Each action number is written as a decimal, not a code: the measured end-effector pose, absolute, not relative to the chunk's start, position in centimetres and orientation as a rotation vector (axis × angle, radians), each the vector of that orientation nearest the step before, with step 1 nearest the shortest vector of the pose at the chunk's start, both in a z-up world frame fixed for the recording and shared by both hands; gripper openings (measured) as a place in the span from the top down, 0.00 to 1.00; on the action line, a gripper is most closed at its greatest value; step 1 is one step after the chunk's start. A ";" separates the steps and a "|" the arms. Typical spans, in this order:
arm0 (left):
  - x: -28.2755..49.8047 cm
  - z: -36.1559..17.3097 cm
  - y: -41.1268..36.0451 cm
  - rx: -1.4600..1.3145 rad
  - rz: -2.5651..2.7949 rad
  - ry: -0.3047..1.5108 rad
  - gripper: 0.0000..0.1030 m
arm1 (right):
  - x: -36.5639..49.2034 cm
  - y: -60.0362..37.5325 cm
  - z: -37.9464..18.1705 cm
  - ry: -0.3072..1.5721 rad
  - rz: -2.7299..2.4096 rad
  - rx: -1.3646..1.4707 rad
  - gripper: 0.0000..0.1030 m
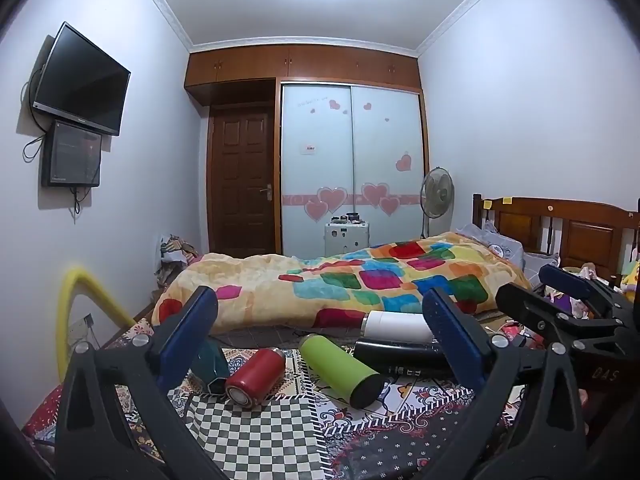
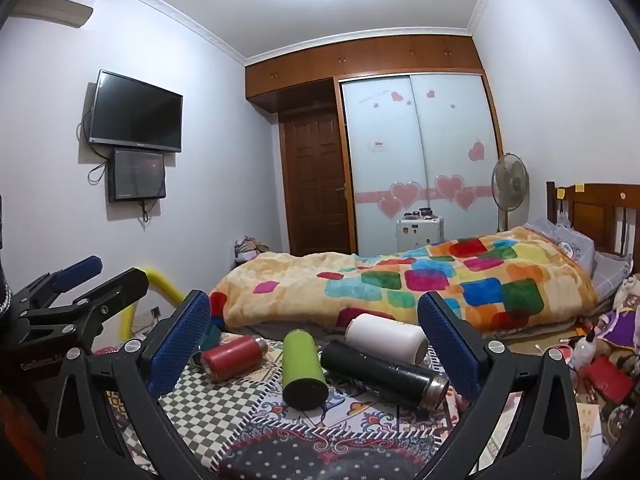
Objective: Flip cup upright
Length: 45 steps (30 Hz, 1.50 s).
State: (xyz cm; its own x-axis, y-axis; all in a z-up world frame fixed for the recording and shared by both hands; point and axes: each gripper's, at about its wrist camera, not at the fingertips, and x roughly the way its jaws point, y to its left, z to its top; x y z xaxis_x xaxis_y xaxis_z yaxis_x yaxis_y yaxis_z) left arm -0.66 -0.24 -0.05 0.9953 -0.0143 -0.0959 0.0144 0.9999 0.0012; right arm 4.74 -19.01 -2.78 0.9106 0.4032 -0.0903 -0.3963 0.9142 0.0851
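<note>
Several cups lie on their sides on a patterned cloth: a red cup, a green cup, a black cup, a white cup, and a teal cup partly hidden behind my left finger. My left gripper is open and empty, just short of the cups. My right gripper is open and empty, also short of them. Each gripper shows at the edge of the other's view.
A bed with a bright patchwork blanket lies behind the cloth. A yellow tube stands at the left. Clutter sits at the right. A fan, wardrobe and door stand at the far wall.
</note>
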 end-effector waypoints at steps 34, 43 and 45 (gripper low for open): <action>0.4 -0.7 -0.4 -0.002 -0.015 0.103 0.00 | 4.7 -18.9 -2.9 0.098 0.411 0.058 0.00; 0.0 -0.6 -0.6 0.003 -0.021 0.088 0.00 | 4.7 -19.2 -2.8 0.096 0.412 0.061 0.00; -0.1 -0.6 -0.6 0.001 -0.021 0.087 0.00 | 4.6 -19.2 -2.8 0.096 0.413 0.062 0.00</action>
State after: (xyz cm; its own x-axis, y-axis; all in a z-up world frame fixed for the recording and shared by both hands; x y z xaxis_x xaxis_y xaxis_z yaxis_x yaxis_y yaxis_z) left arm -0.06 -0.57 -0.63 0.9960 -0.0205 -0.0870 0.0205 0.9998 0.0001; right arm 4.65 -19.15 -2.85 0.9117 0.4031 -0.0802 -0.3973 0.9143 0.0792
